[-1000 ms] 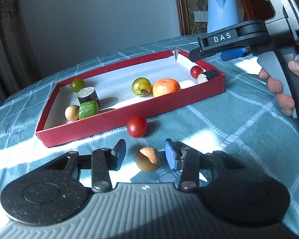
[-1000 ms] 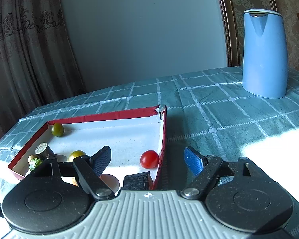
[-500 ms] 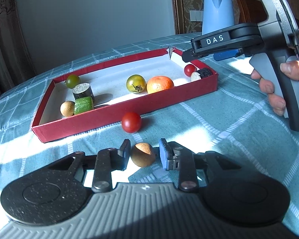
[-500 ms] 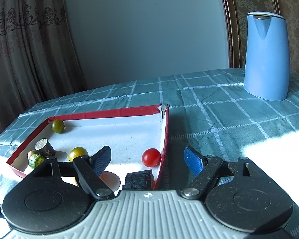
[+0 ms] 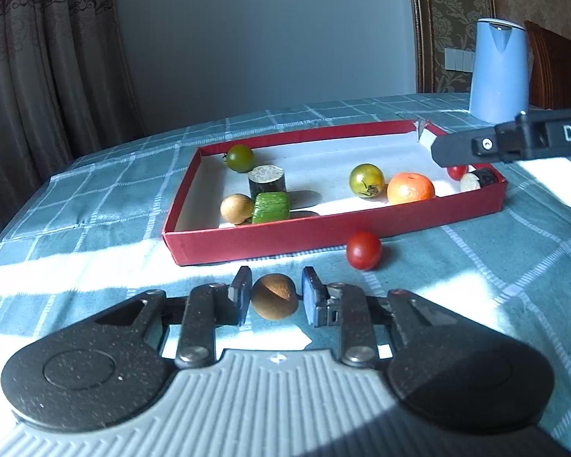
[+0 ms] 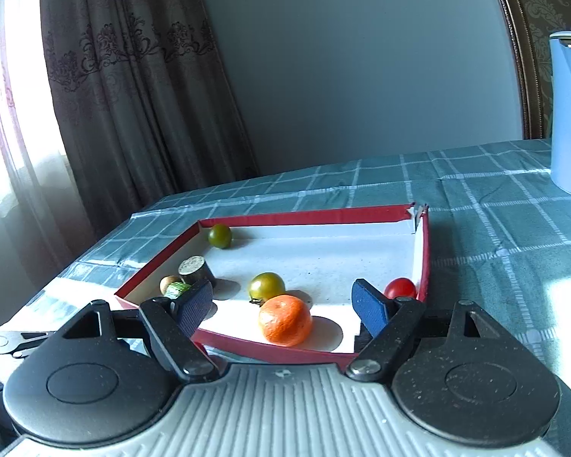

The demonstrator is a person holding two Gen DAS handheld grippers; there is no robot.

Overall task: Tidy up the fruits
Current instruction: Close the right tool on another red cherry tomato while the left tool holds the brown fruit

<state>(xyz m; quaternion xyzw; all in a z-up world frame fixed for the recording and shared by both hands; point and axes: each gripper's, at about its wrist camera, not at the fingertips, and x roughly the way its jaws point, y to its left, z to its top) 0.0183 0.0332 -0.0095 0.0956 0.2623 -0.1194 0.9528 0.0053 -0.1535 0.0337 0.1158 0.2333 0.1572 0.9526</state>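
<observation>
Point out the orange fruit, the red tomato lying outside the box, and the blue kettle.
orange fruit [image 6: 284, 320], right wrist view, middle of its peel.
red tomato outside the box [image 5: 364, 250], left wrist view, centre of its skin.
blue kettle [image 5: 498, 72], left wrist view, middle of its body.

The tablecloth [image 5: 106, 205] is teal with a pale checked grid. The tray [image 5: 323, 228] is red outside and white inside. In it lie an orange mandarin [image 5: 410, 188], a yellow-green tomato [image 5: 366, 180], a darker olive-green tomato [image 5: 240, 158], a bright green chunk [image 5: 271, 207], a tan ball [image 5: 236, 208] and a dark cylinder [image 5: 267, 182] with a pale speckled top. A red tomato [image 5: 364, 250] sits outside. The kettle [image 5: 499, 70] is light blue; the curtain [image 6: 133, 87] is brown with a dark floral band.
</observation>
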